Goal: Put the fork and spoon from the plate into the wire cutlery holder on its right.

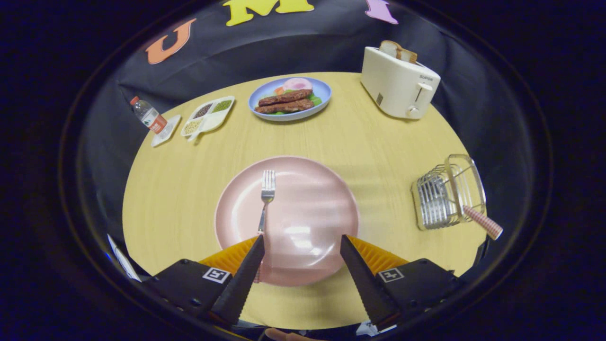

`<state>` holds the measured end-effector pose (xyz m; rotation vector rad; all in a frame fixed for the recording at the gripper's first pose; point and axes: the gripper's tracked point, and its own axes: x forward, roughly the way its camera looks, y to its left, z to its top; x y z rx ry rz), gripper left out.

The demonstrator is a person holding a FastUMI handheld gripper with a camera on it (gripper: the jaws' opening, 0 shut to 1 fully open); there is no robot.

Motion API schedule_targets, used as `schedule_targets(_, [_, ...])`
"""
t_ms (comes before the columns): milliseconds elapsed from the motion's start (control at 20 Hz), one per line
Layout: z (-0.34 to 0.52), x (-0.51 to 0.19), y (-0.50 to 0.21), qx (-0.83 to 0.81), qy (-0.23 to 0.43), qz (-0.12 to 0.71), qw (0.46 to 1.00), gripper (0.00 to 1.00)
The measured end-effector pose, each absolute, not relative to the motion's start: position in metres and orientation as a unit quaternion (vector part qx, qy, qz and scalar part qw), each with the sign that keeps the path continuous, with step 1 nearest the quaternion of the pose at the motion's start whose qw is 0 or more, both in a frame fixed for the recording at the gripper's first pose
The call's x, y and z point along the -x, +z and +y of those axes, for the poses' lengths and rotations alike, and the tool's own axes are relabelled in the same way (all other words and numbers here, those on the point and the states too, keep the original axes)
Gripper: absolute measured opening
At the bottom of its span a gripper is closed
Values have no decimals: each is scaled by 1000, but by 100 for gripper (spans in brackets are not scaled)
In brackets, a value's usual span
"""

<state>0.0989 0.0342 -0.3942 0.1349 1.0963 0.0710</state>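
Halfway, I judge: a checked handle (483, 222) (likely the spoon) juts from the wire cutlery holder (447, 196); right of the pink plate (326, 213), whose fork (266, 199) awaits the gripper (303, 244), fingers spread, grasping nothing

A plate (303, 222) sat at the centre of the table (378, 142), just ahead of the gripper (303, 241), whose fingers stood spread wide over its near rim. A fork (266, 199) lay on the plate's left half, tines pointing away. To the right stood the wire cutlery holder (447, 194), a handle (483, 221) sticking out of it. At upper right was a toaster (400, 83) with bread in it; at upper centre a dish of food (289, 98); to its left a divided tray (208, 115) and a bottle (147, 115).
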Motion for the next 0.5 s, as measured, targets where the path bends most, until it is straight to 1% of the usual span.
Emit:
schedule_targets(100, [49,-99,-400,-78,36,511,855,94])
schedule_targets(200, [59,-99,-407,-70,35,506,859,92])
schedule_targets(350, [66,-100,-417,-59,17,504,861,72])
schedule_targets(400, [67,-102,-422,-53,7,504,862,67])
schedule_targets(500, [63,-99,-426,-41,-15,509,859,37])
